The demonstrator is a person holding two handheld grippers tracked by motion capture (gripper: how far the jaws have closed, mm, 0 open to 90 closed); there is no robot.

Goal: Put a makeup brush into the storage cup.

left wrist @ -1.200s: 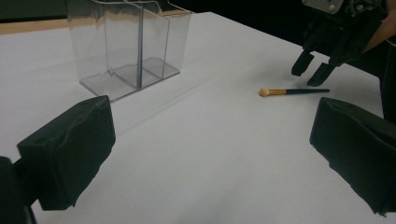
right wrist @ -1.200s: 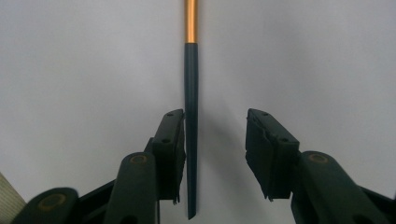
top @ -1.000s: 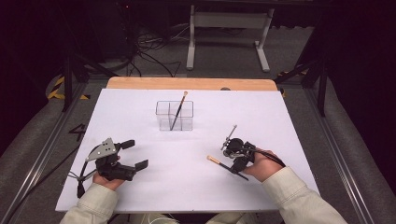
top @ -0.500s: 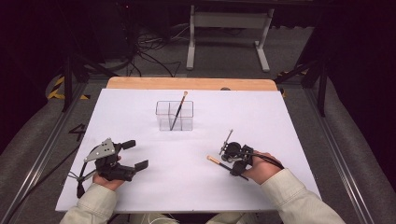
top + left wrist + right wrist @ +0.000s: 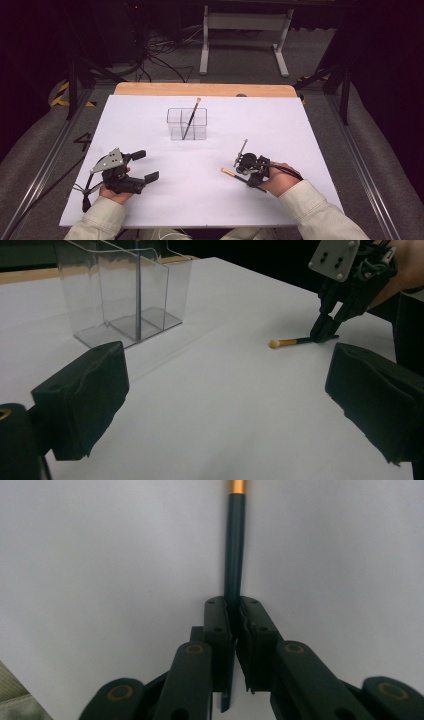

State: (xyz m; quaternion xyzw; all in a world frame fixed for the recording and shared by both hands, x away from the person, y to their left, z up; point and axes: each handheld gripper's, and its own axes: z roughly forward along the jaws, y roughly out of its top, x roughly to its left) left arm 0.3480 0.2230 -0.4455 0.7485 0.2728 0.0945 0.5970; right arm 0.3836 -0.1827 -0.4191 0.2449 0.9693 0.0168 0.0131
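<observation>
right gripper: lower than a second ago, jaws now clamped on dark slim brush with orange ferrule lying on white table | left gripper: agape, idle | clear plastic organiser next.

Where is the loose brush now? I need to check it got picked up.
In the high view the brush lies on the white table at the right, pinched by the right gripper, nearer than the clear organizer.
</observation>
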